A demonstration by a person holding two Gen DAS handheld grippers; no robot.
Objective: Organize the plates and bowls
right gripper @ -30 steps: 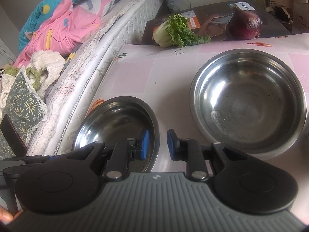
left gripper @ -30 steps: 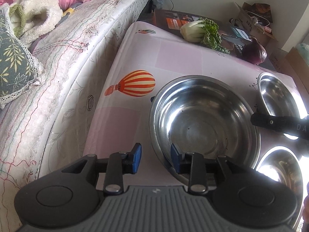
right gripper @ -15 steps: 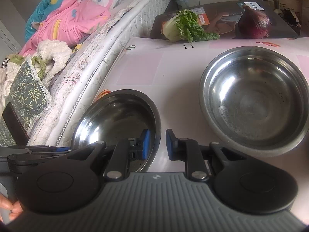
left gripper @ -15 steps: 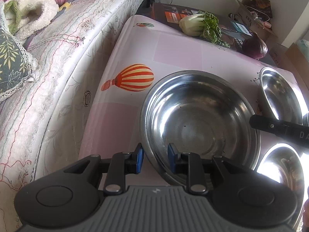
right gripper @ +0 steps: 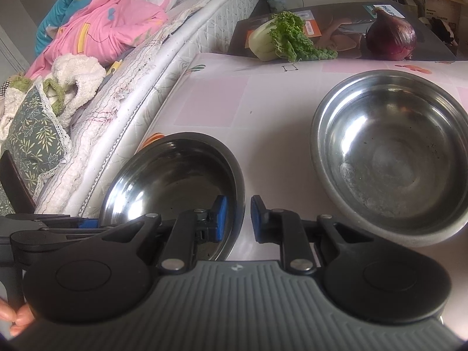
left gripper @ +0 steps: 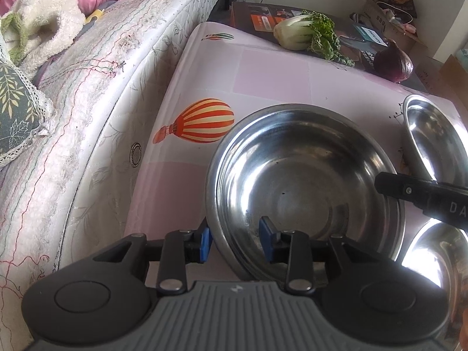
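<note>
Left wrist view, item list.

1. Left gripper: jaws opening, spread astride the near rim of the large steel bowl, one blue pad outside the wall at 9 o'clock, the other inside the basin at 3 o'clock. Pads stand clear of the metal; no pinch.
2. Large steel bowl: upright on the pink table, directly ahead of the left gripper at 12 o'clock. Round, so no long axis; the rim runs crosswise between the pads.
3. Second bowl: at 2 o'clock, apart from the large one.
4. Third bowl: at 4 o'clock, glare-washed, just beside the large bowl.

Right wrist view.

5. Right gripper: jaws narrow, straddling the large bowl's opposite rim; whether the pads press the metal cannot be told.
6. Second bowl, again: at 1 o'clock, well apart from the right gripper.

Judgement: both hands are at the large bowl; the left needs only to close on the rim.
</note>
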